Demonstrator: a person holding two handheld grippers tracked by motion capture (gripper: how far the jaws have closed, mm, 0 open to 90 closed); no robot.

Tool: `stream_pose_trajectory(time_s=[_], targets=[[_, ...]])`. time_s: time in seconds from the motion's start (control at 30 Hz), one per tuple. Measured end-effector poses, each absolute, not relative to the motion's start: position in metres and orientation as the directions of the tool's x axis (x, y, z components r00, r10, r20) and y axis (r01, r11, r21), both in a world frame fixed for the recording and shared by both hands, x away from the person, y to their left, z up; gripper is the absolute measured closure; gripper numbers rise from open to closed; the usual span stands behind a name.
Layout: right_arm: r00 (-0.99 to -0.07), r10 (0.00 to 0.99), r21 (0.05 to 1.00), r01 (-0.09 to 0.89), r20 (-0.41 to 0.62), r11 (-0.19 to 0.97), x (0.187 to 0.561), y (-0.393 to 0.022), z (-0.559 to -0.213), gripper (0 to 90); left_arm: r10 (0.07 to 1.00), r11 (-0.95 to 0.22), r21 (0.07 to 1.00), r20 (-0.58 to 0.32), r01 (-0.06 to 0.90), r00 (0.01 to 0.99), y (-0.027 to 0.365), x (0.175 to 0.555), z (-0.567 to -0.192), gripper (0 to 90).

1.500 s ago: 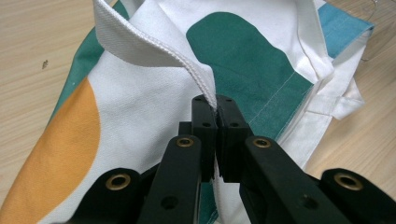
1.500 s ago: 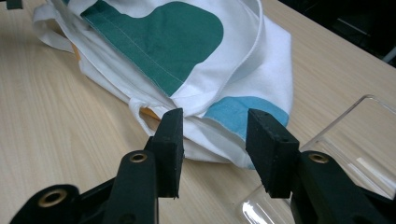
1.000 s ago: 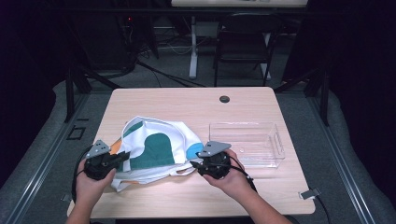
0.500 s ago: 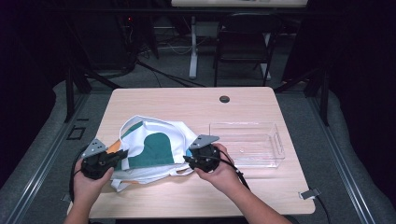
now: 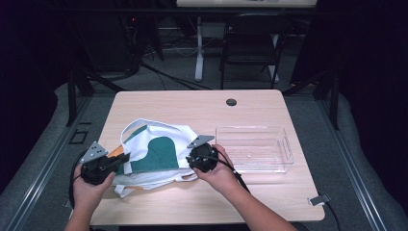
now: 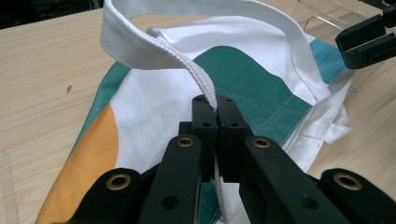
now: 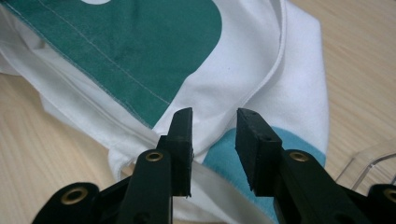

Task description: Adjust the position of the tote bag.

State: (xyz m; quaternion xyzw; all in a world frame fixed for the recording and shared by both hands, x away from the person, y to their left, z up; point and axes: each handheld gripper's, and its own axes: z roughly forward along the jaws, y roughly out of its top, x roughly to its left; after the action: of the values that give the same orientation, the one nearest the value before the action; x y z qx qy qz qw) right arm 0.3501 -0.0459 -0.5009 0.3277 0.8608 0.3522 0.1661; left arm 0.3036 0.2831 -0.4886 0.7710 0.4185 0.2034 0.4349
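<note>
Clamping the white webbing strap [image 6: 154, 49] of the tote bag [image 5: 154, 151], the left tool [image 6: 215, 105] has its jaws pressed fully together on it, and the strap arcs up and away from the pinch toward the bag's far rim. That bag, white with green, orange and blue patches, lies crumpled on the counter [image 5: 192, 103], just left of the clear plastic bin [image 5: 255, 147].

On the bag's right edge, the side nearest the bin, the right tool [image 7: 212, 128] stands with its jaws apart and has just been narrowing them; folded white cloth and a blue patch [image 7: 233, 158] lie beneath the gap, yet the pads do not seem to press on anything.

To do this step well, I judge the right tool should settle on one clean fold or the second strap before it closes, taking both layers at the bag's edge rather than a loose wrinkle. The left tool's hold looks secure and is best kept steady, so the cloth stays taut between the two and does not bunch. A shallow bite risks slipping once the bag is lifted or spread.

Beyond the bag, the bin stands upright and appears to hold nothing; a small dark round fitting [image 5: 231, 102] sits in the counter farther back.
</note>
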Motion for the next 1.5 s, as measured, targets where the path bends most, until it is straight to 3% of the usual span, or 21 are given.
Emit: stream_pose_trajectory(time_s=[1.0,1.3,1.5], targets=[[-0.636,0.769,0.656,0.553,-0.066,0.514,0.377,-0.028,-0.516,69.2,0.818,-0.277,0.845,-0.043,0.458,0.573,0.285,0.303,-0.489,87.6],[-0.641,0.767,0.652,0.566,-0.038,0.505,0.378,-0.027,-0.518,84.9,0.821,-0.276,0.842,-0.044,0.463,0.57,0.285,0.303,-0.49,87.6],[-0.655,0.755,0.662,0.548,-0.041,0.512,0.376,-0.028,-0.516,87.9,0.821,-0.271,0.846,-0.045,0.458,0.569,0.287,0.303,-0.49,87.6]])
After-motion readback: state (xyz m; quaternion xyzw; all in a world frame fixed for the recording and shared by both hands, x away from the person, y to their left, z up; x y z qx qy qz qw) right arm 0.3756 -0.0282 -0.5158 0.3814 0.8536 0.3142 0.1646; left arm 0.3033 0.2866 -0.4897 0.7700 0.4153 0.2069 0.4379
